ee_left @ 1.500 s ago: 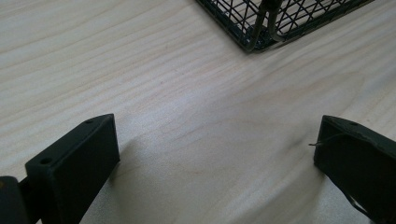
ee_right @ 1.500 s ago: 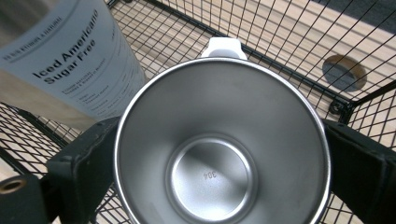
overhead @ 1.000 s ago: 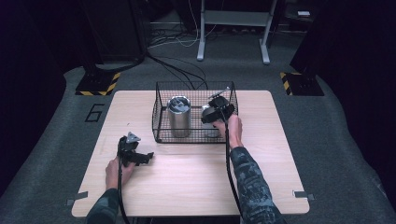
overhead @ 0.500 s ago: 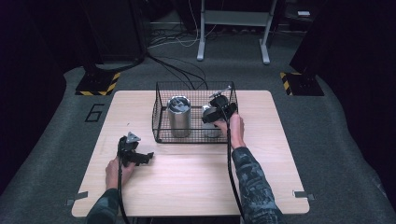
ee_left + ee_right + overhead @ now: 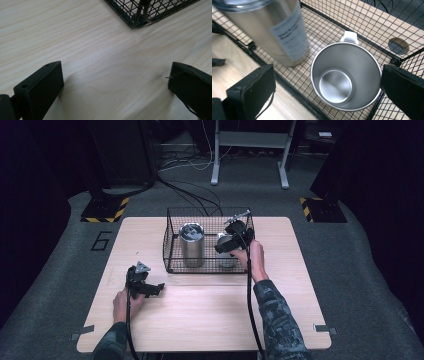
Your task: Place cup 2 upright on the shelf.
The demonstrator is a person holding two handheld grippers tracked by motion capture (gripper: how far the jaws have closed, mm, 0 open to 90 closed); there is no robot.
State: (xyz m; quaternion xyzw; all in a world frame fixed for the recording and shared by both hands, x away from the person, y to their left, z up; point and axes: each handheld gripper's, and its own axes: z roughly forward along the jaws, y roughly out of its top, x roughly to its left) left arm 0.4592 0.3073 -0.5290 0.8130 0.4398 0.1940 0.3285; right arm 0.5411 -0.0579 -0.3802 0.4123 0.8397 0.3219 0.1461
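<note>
A black wire basket (image 5: 209, 240) sits at the upper centre of the worktop (image 5: 200, 315), holding 2 steel things: a tall lidded tumbler (image 5: 191, 245) at left and an open cup (image 5: 345, 75) at right. The right claw (image 5: 231, 239) hovers over the cup, jaws wide. The left claw (image 5: 145, 285) rests at lower left, jaws wide, empty.

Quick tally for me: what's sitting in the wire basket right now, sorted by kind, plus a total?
Tall steel tumblers with lid: 1
Open steel cups: 1
Total in the wire basket: 2
</note>
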